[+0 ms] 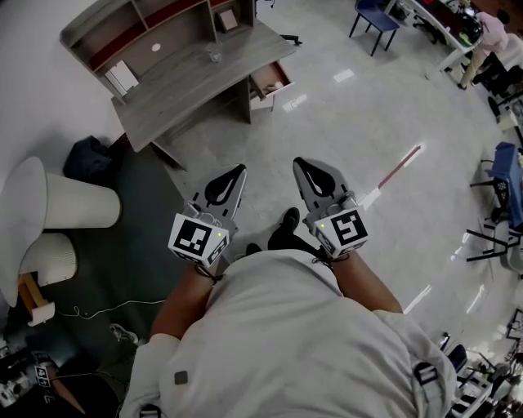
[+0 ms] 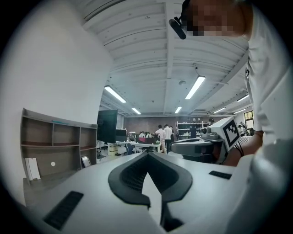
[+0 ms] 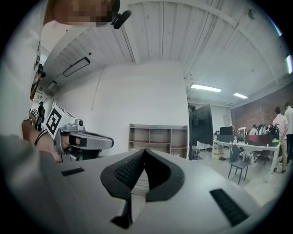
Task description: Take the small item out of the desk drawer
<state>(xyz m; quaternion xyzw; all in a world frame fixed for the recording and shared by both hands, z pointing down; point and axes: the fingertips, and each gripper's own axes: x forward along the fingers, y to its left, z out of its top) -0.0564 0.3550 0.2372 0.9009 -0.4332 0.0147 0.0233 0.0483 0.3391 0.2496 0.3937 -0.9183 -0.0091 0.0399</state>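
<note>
The grey desk (image 1: 196, 77) with its shelf unit stands at the upper left of the head view, a few steps from me. Its drawer (image 1: 263, 78) on the right side is pulled open, and a small item (image 1: 277, 84) shows inside, too small to make out. My left gripper (image 1: 239, 169) and right gripper (image 1: 299, 162) are side by side close to my body, level, above the bare floor. Both are shut with nothing between the jaws. The shelf unit (image 3: 158, 137) lies ahead in the right gripper view and at the left edge (image 2: 55, 146) of the left gripper view.
A glass (image 1: 214, 55) and white books (image 1: 122, 77) sit on the desk. White cylindrical pieces (image 1: 78, 202) and a dark bag (image 1: 88, 157) lie left of me. A red-and-white stick (image 1: 399, 170) lies on the floor. A blue chair (image 1: 376, 16) and people stand far off.
</note>
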